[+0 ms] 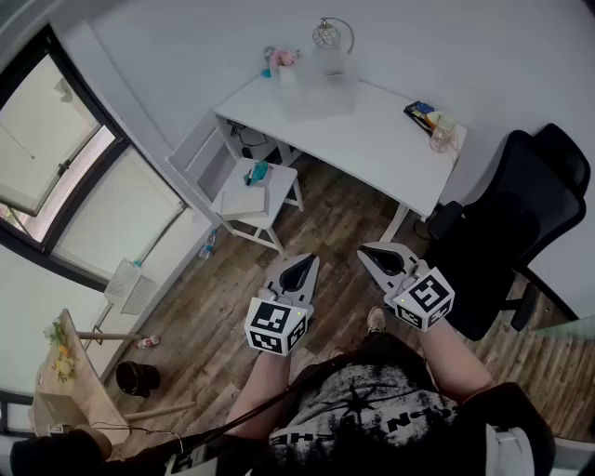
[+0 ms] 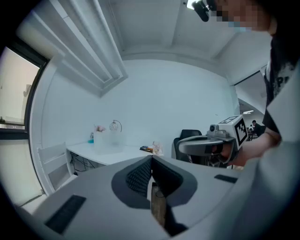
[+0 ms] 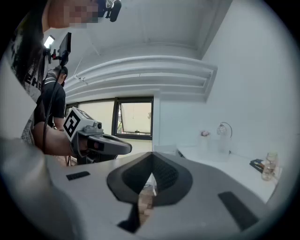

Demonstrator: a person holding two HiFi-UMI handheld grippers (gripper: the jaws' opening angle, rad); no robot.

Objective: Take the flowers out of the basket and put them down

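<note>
Flowers [image 1: 284,58], pink, sit at the far left corner of the desk [image 1: 390,153], beside a pale box [image 1: 321,88]. They are well ahead of both tongs. Left gripper [image 1: 303,264] and right gripper [image 1: 368,251] are pressed together and empty, and the left seems nearer in line.

Wears a black short-sleeved T-shirt [image 1: 372,418] with white starburst print and lettering, thin black cable [image 1: 232,428] across the front, small black camera [image 2: 202,9] at the head. Left gripper [image 1: 302,265] and right gripper [image 1: 376,253] look identical: pale grey shells, black ribbed pads [image 2: 139,177], white cube [image 1: 276,325] with black square markers on each.
</note>
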